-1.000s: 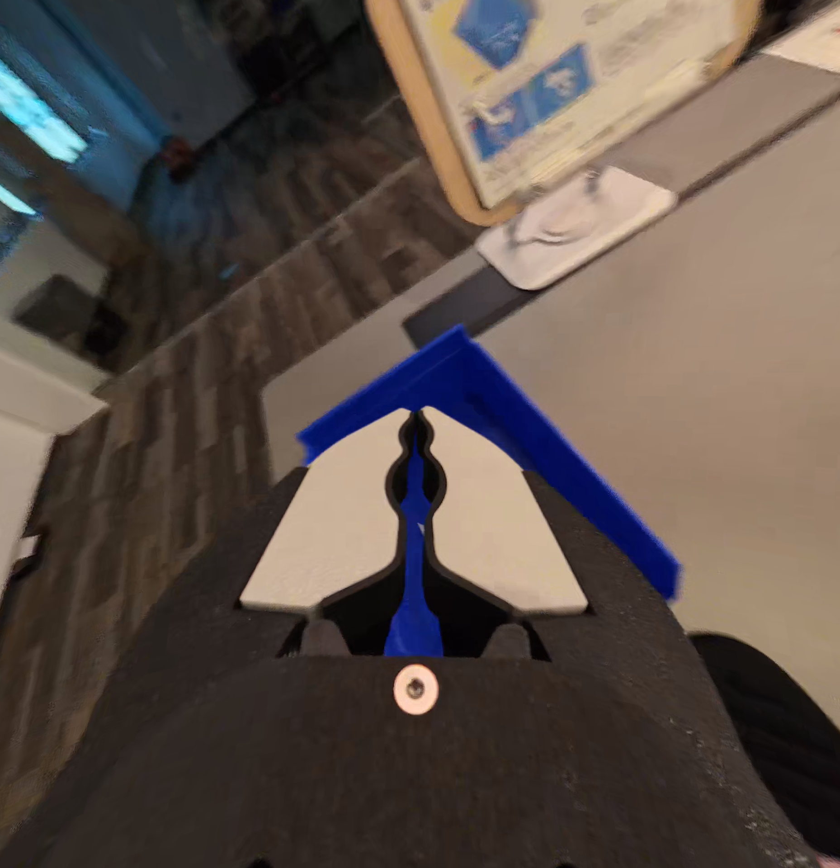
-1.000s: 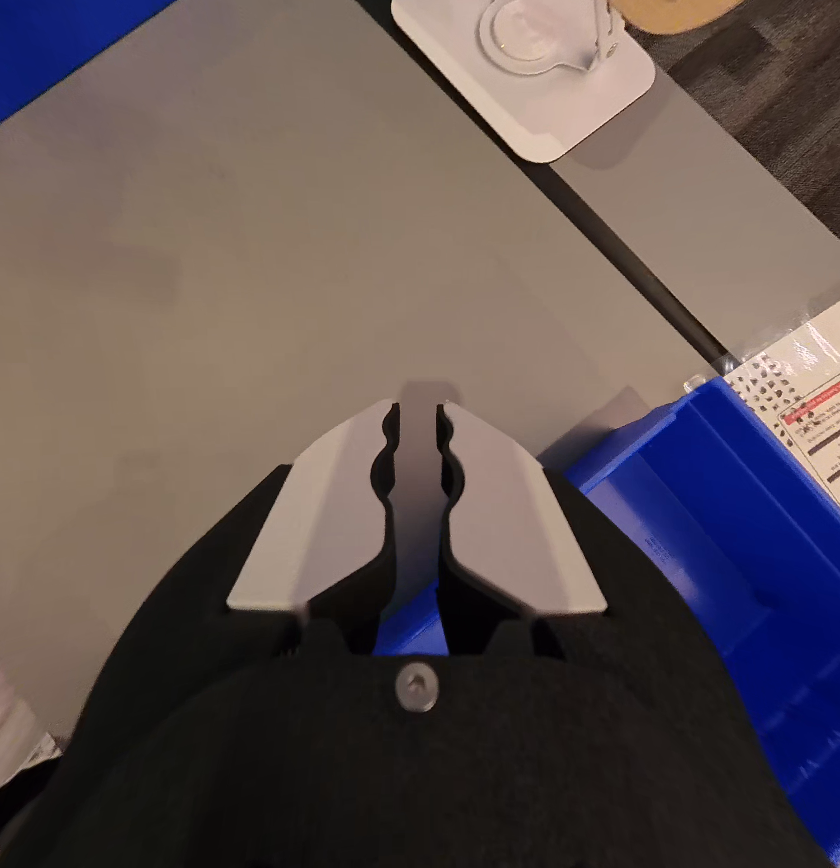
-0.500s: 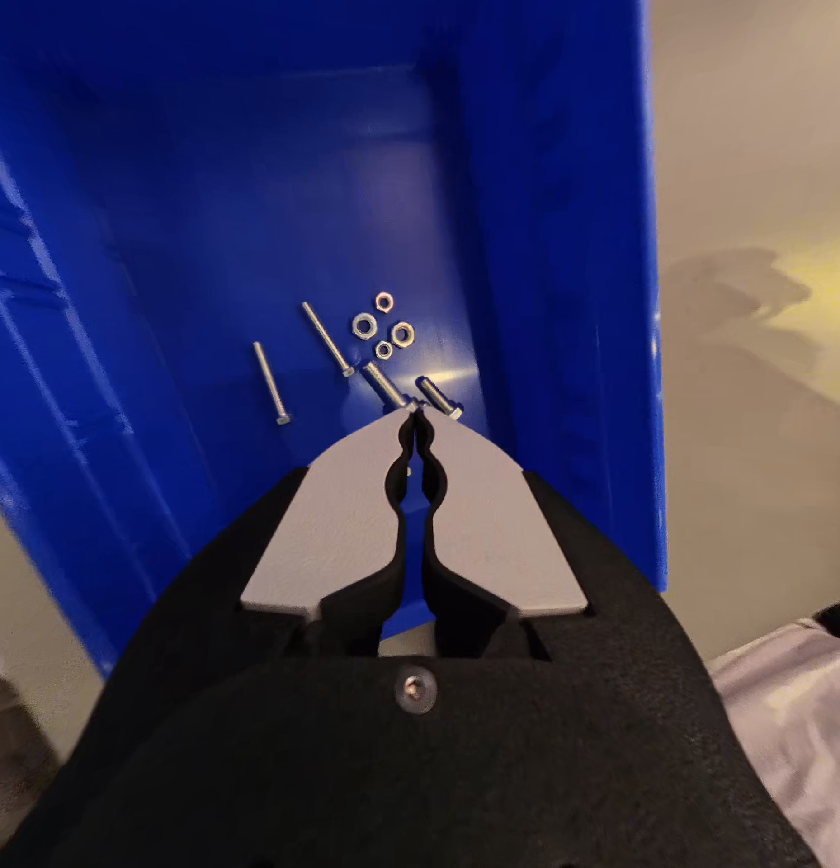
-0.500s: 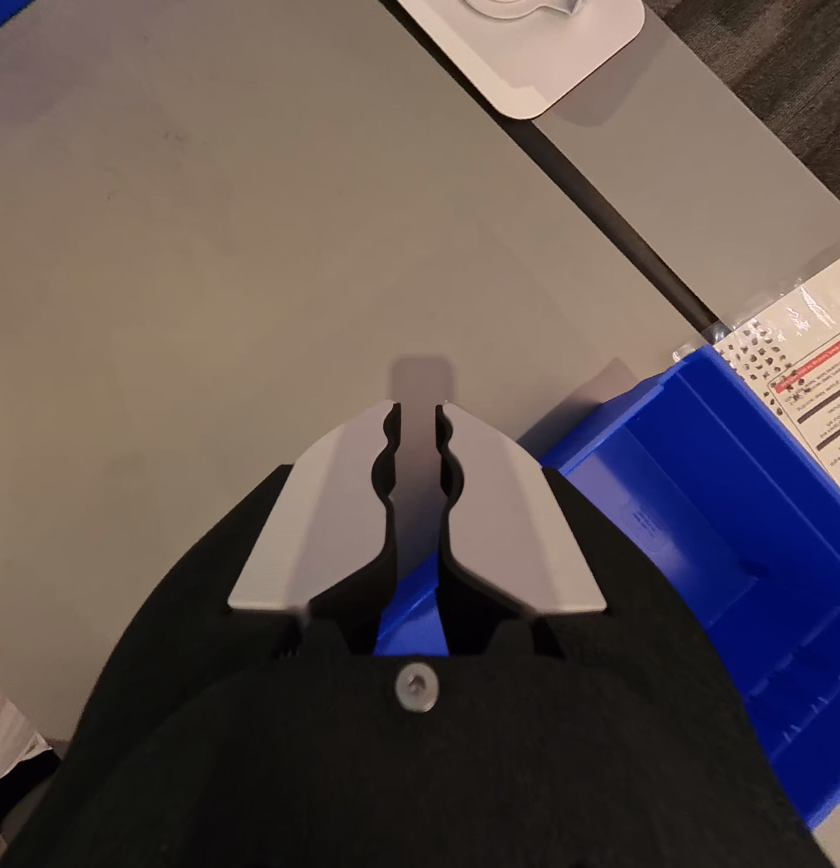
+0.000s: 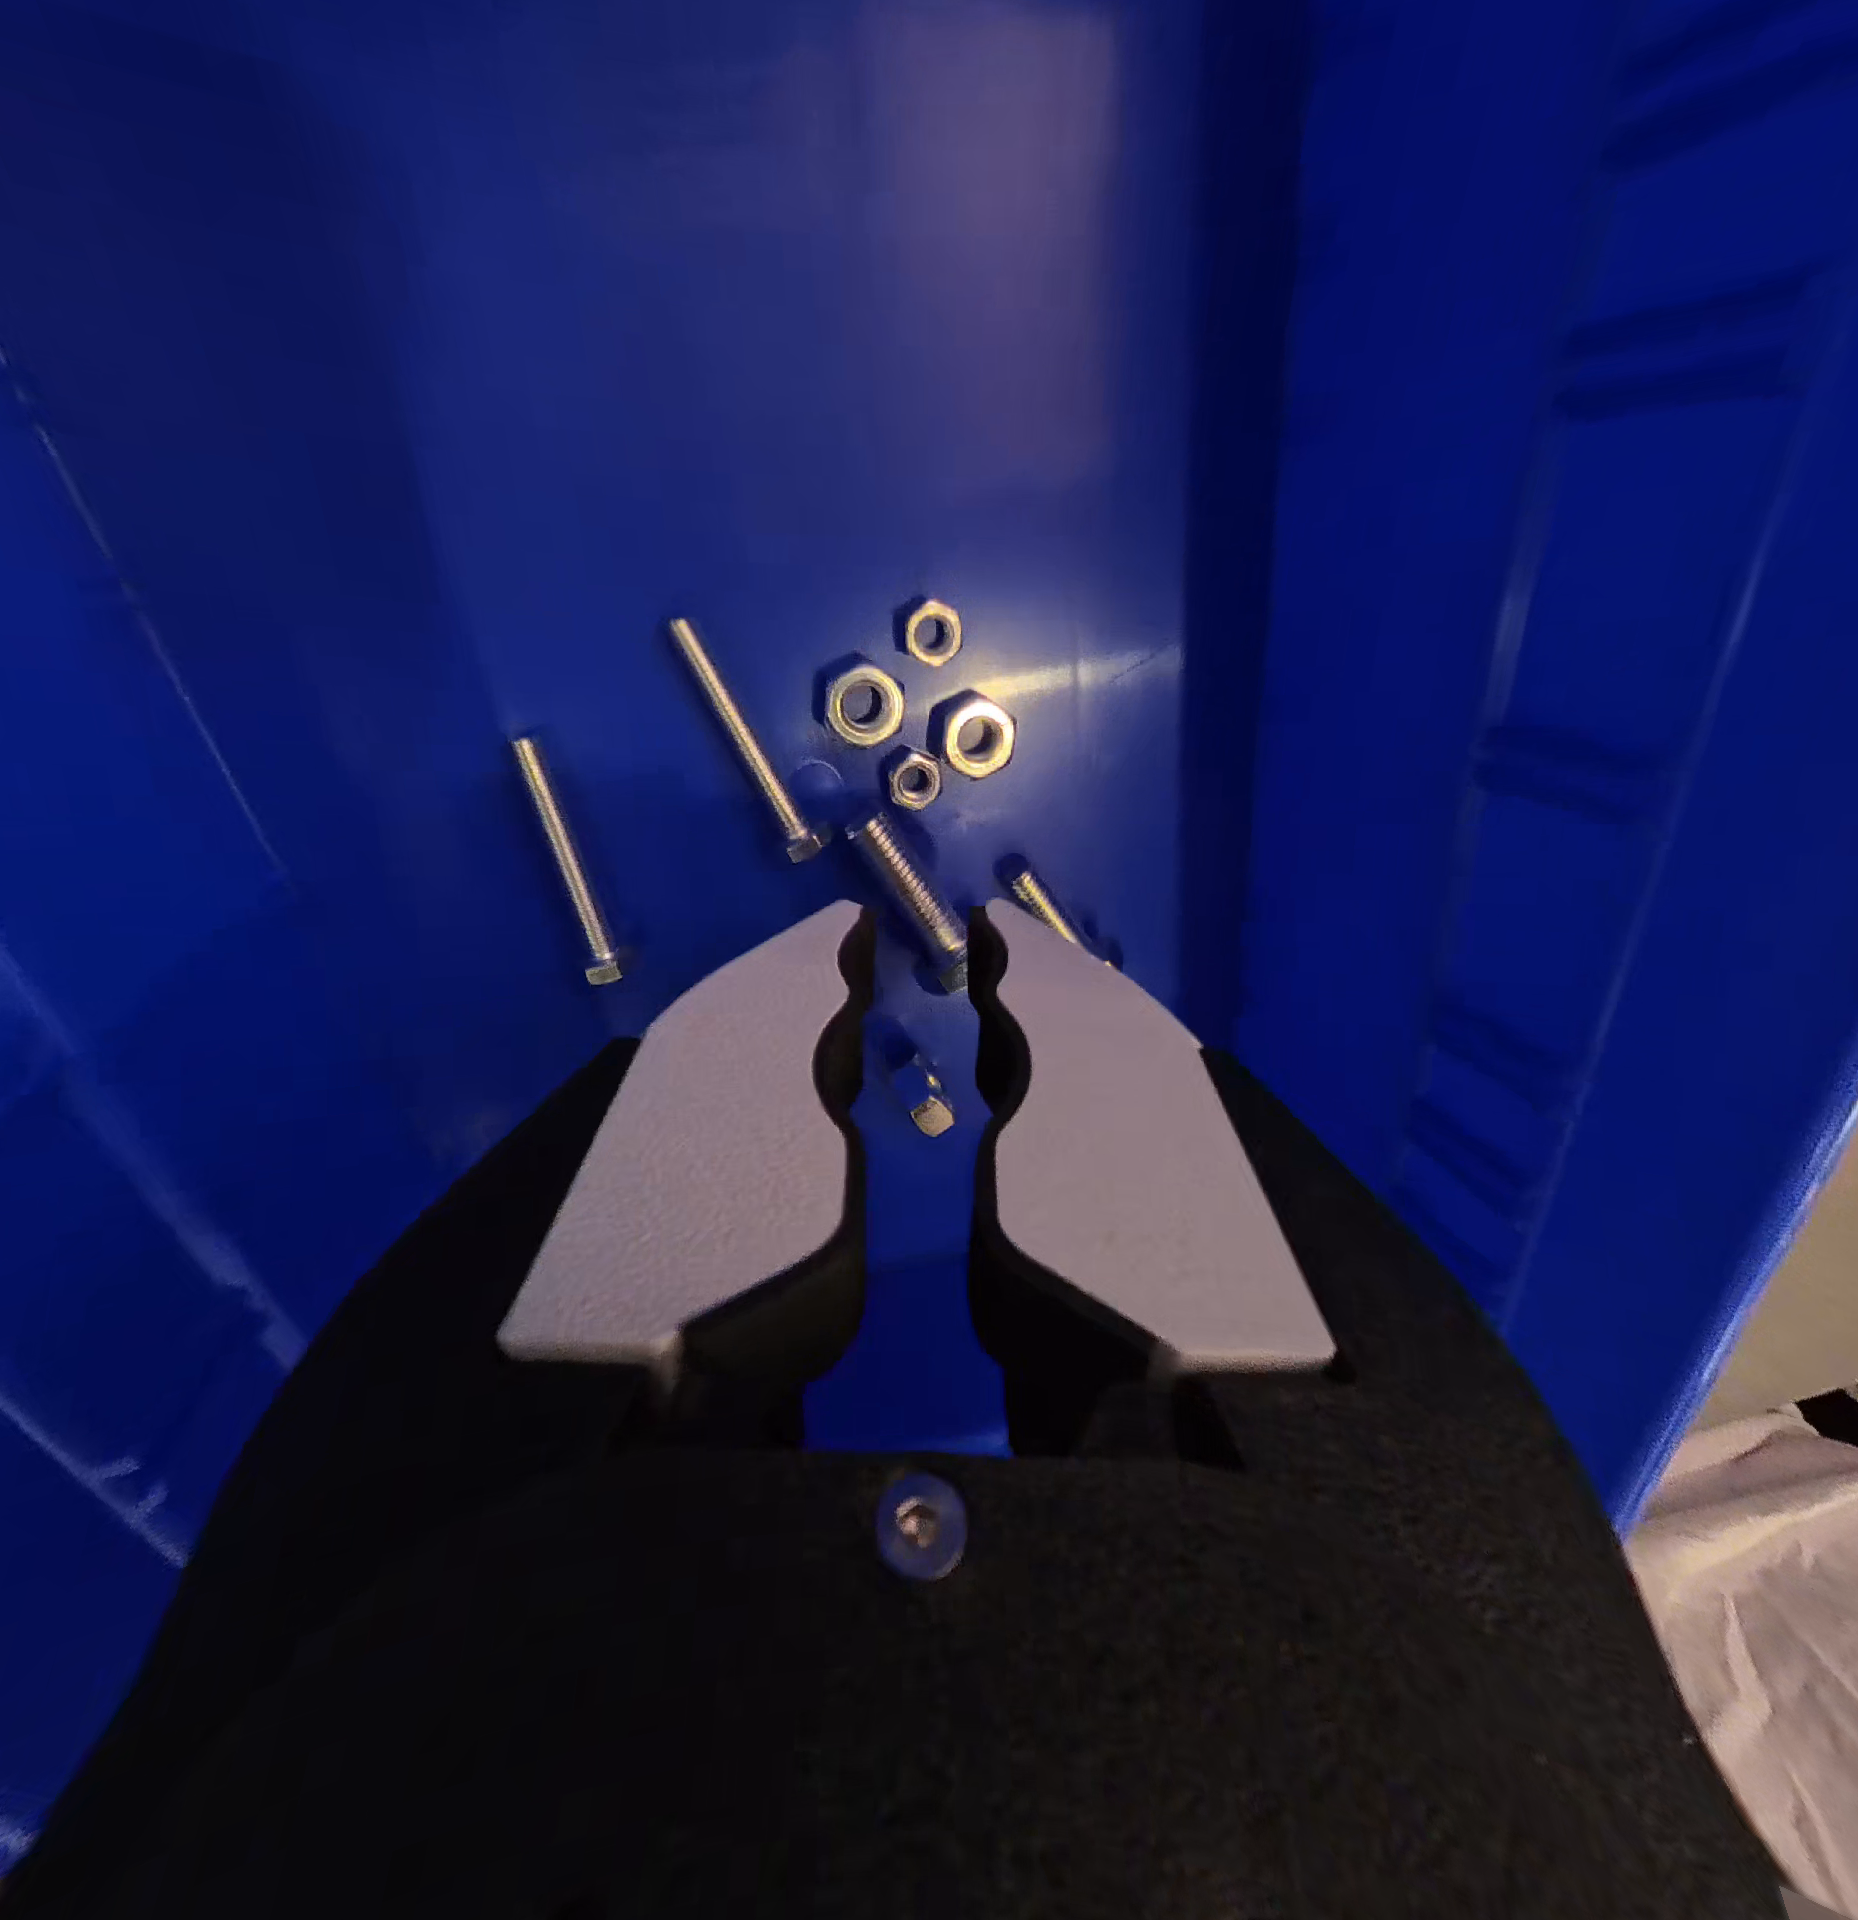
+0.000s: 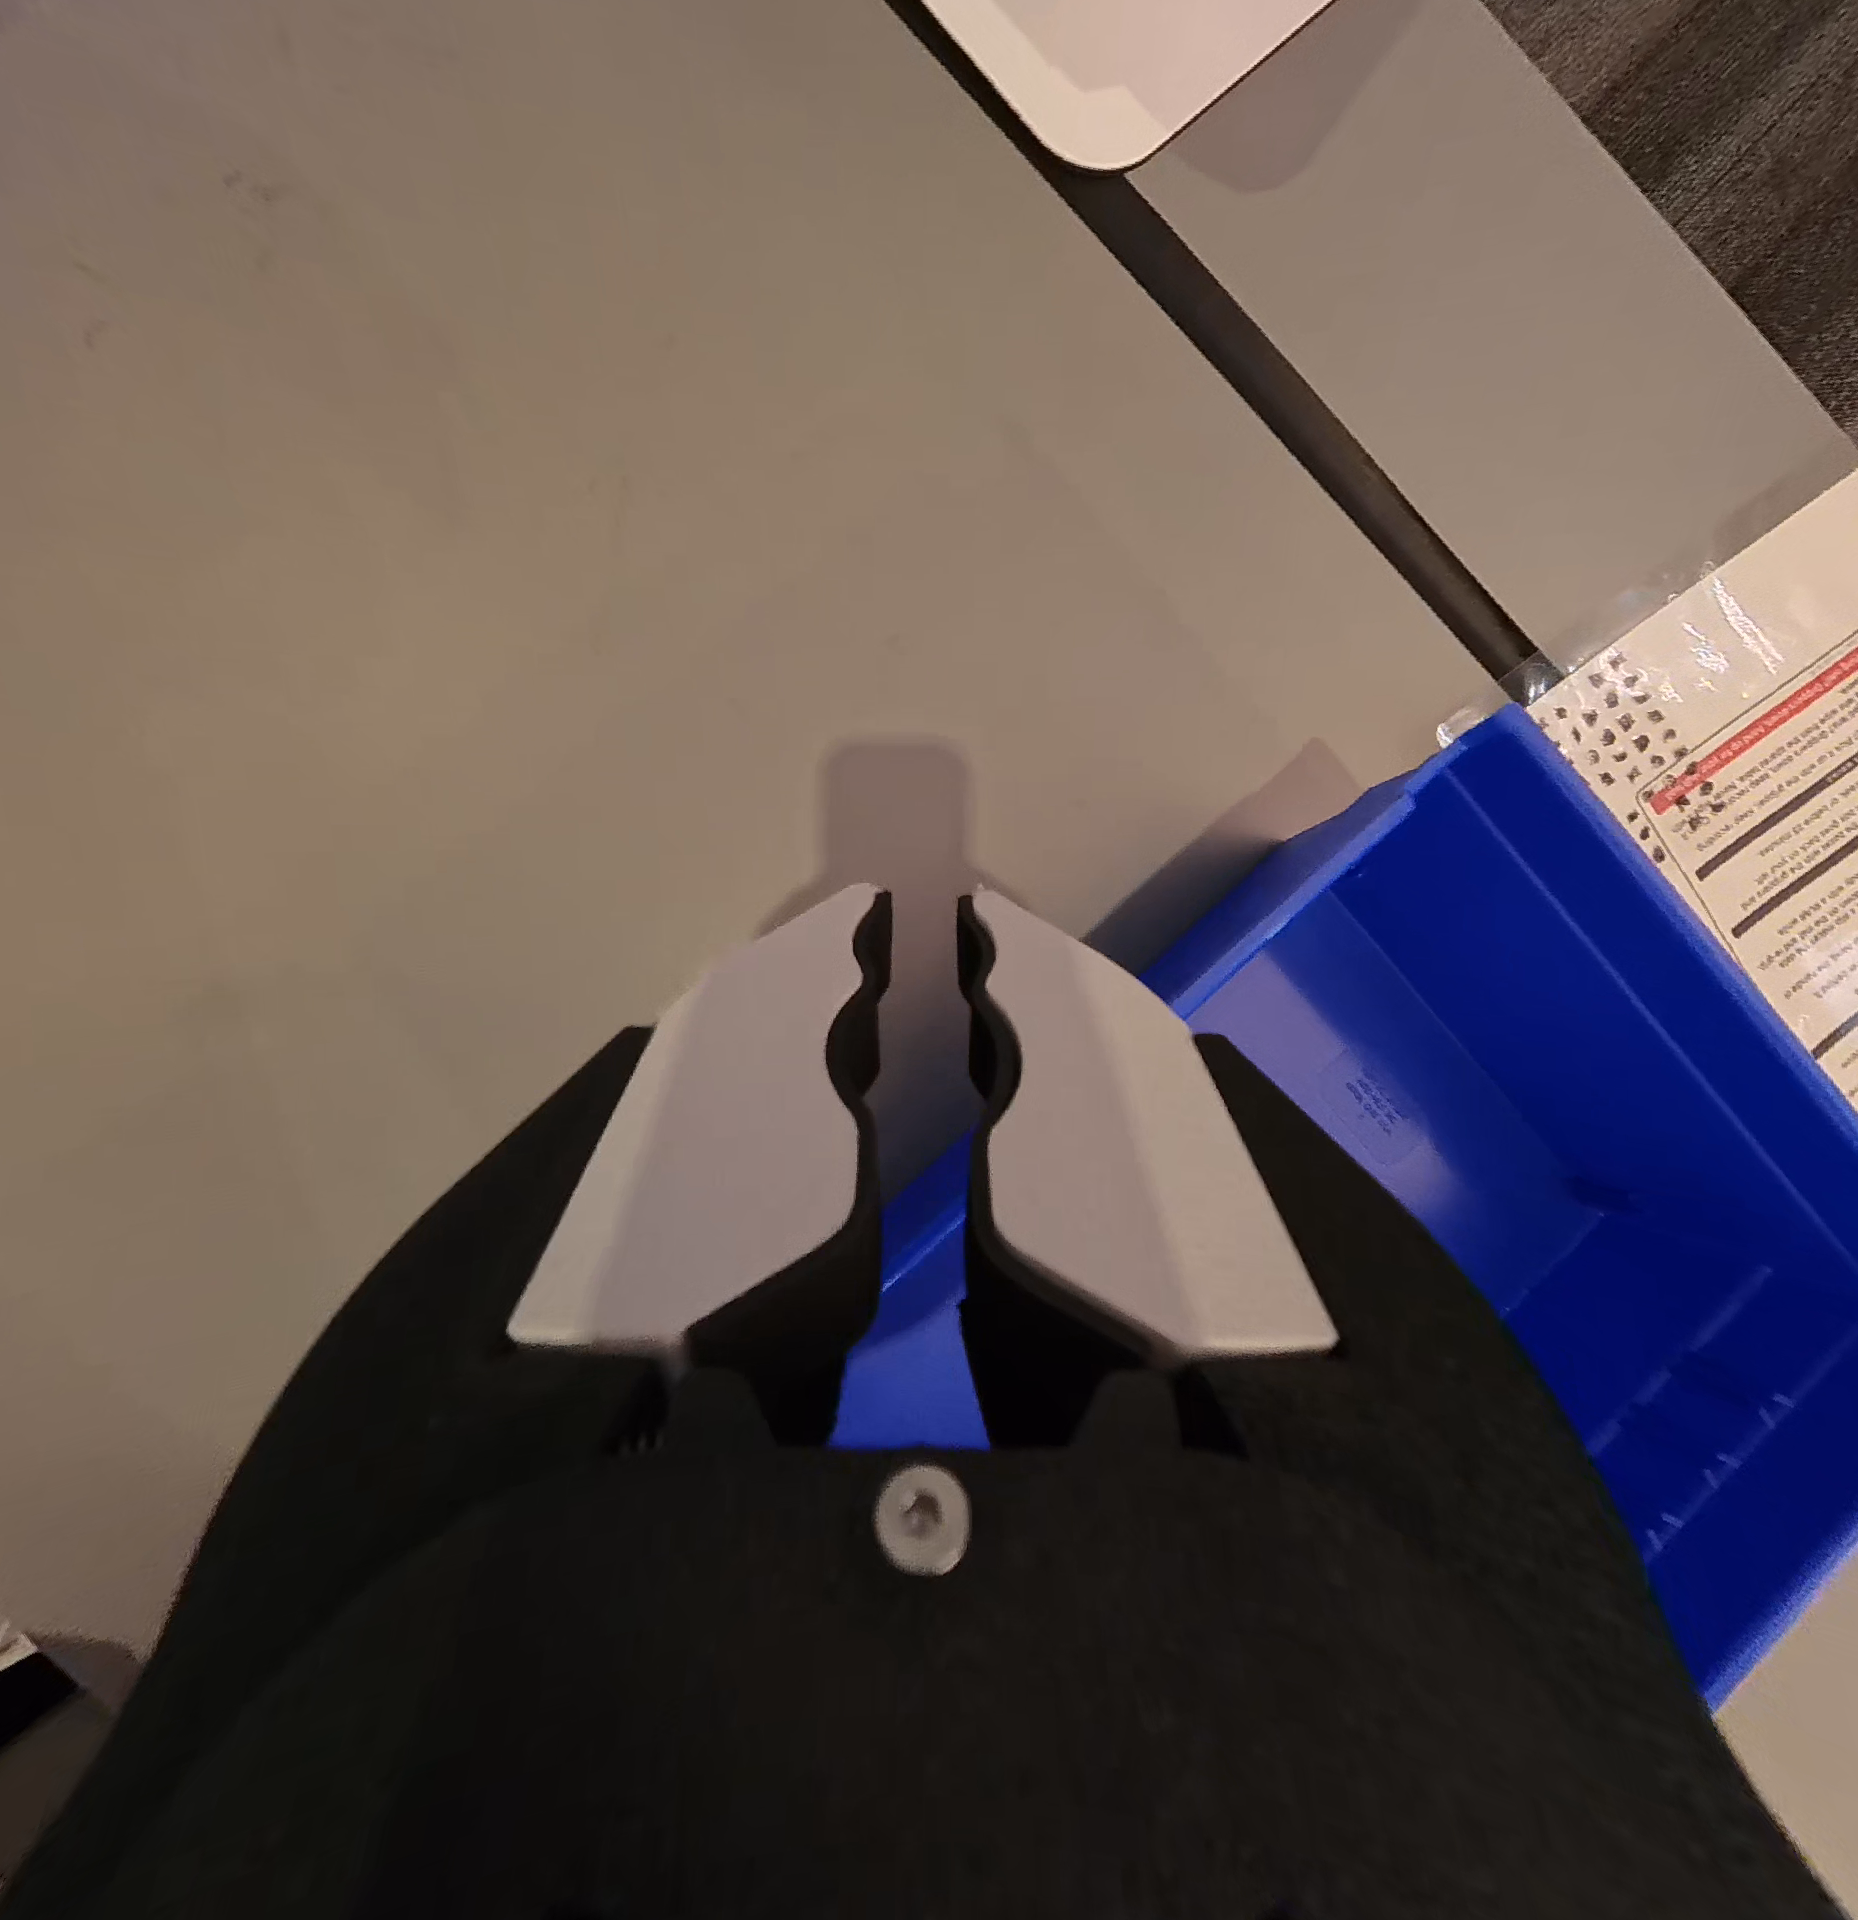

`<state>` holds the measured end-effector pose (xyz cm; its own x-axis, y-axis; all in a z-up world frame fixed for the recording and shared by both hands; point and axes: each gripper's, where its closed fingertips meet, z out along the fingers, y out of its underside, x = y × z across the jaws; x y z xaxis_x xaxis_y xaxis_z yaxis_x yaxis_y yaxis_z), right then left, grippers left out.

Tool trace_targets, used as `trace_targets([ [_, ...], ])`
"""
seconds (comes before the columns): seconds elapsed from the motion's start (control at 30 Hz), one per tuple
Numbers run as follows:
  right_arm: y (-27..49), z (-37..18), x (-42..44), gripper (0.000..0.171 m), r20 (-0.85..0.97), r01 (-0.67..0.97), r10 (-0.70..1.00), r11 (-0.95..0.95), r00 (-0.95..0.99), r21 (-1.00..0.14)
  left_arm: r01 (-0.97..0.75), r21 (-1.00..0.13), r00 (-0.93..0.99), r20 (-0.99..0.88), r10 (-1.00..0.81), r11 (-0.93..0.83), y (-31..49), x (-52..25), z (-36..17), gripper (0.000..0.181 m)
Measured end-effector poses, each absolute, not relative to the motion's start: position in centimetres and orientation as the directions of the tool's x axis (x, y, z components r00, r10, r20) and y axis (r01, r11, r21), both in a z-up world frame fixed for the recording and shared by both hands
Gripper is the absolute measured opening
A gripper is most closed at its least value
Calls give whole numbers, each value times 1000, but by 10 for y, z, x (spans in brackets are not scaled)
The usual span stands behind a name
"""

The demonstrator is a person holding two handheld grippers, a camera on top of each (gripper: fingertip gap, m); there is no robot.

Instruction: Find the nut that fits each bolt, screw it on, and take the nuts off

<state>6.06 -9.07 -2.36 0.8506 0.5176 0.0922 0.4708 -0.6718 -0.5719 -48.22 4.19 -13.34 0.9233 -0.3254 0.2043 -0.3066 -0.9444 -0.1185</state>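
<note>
Reaching down into a blue plastic bin (image 5: 696, 312), the left gripper (image 5: 920, 914) has its jaws parted by a narrow gap and grips nothing. Its fingers (image 5: 738, 1122) are flat pale-grey plates with wavy black inner edges, set in a rough black body. A short thick threaded bolt (image 5: 904, 883) lies on the bin floor with its head end just between the fingertips, touched by neither as far as can be told. A small hex piece (image 5: 930, 1107) shows lower in the gap. Right of it, a second short bolt (image 5: 1039, 899) is partly hidden by the right finger. Two long thin bolts (image 5: 743, 738) (image 5: 563, 857) lie at centre left. Four shiny hex nuts cluster above the tips: two large (image 5: 865, 704) (image 5: 977, 736) and two small (image 5: 932, 631) (image 5: 914, 777). The bin's smooth walls are glossy and ribbed at the right.

Only the right wrist view shows the setting. The right gripper (image 6: 923, 909) hangs over a matt grey tabletop (image 6: 437, 520), jaws slightly apart and empty. A second blue bin (image 6: 1476, 1039) stands at the lower right, with a printed sheet under clear plastic (image 6: 1777, 810) beside it. A white rounded base plate (image 6: 1122, 73) sits at the top edge, and dark carpet (image 6: 1756, 156) fills the upper right corner.
</note>
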Motion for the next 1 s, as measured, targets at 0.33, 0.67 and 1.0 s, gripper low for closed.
trace_targets([
  [0.33,-92,-26,59,11,115,497,530,-669,840,-552,-301,-75,940,145,-309,-951,40,-486,-139,27],
  [0.67,-91,-30,59,11,127,516,539,-671,833,-533,-333,-4,939,90,-332,-943,37,-485,-150,23],
  [1.0,-90,-32,57,11,148,541,554,-659,819,-522,-380,-209,891,178,-417,-901,44,-473,-107,10],
])
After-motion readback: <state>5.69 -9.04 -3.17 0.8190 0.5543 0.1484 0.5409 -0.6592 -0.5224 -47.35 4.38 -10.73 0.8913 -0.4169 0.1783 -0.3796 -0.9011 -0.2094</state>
